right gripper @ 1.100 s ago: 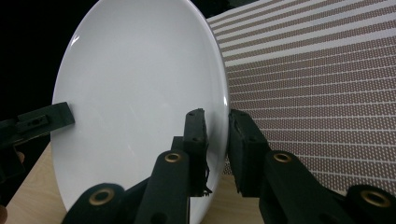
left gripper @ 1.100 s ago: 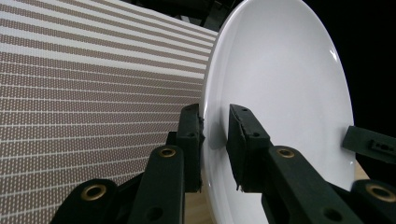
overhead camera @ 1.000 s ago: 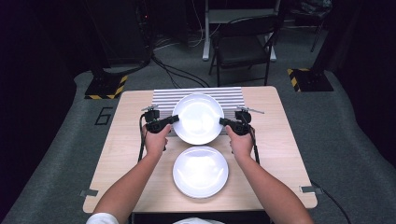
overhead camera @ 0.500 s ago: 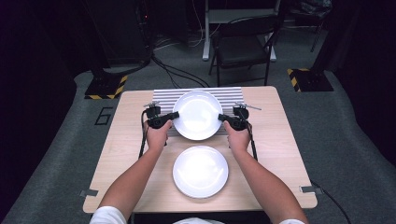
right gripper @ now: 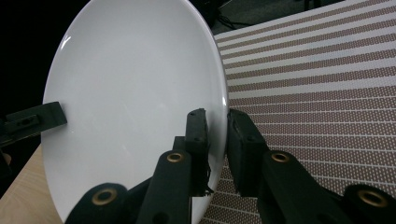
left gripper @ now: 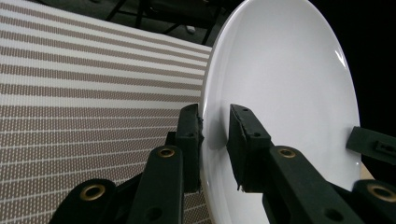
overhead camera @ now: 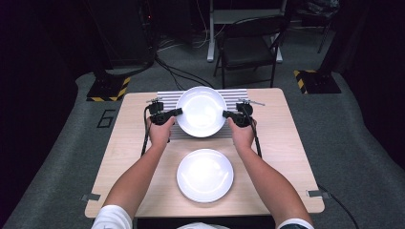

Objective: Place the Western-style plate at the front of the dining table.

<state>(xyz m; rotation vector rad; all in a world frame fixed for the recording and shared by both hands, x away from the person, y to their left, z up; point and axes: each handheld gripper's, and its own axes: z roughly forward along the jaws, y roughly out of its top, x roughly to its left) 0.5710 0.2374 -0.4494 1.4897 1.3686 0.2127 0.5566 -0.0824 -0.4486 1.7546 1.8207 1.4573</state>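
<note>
Above the striped mat (overhead camera: pixel 239 98) on the wooden table (overhead camera: pixel 286 138), left gripper (overhead camera: pixel 175 113) and right gripper (overhead camera: pixel 226 114) clamp opposite rims of the raised plate (overhead camera: pixel 201 110); keep both level.

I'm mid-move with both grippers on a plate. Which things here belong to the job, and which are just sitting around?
In play:
- far plate, lifted over the striped mat
- left gripper and right gripper, each clamping its rim
- near plate on the table

Just around:
- folding chair
- floor cables
</note>
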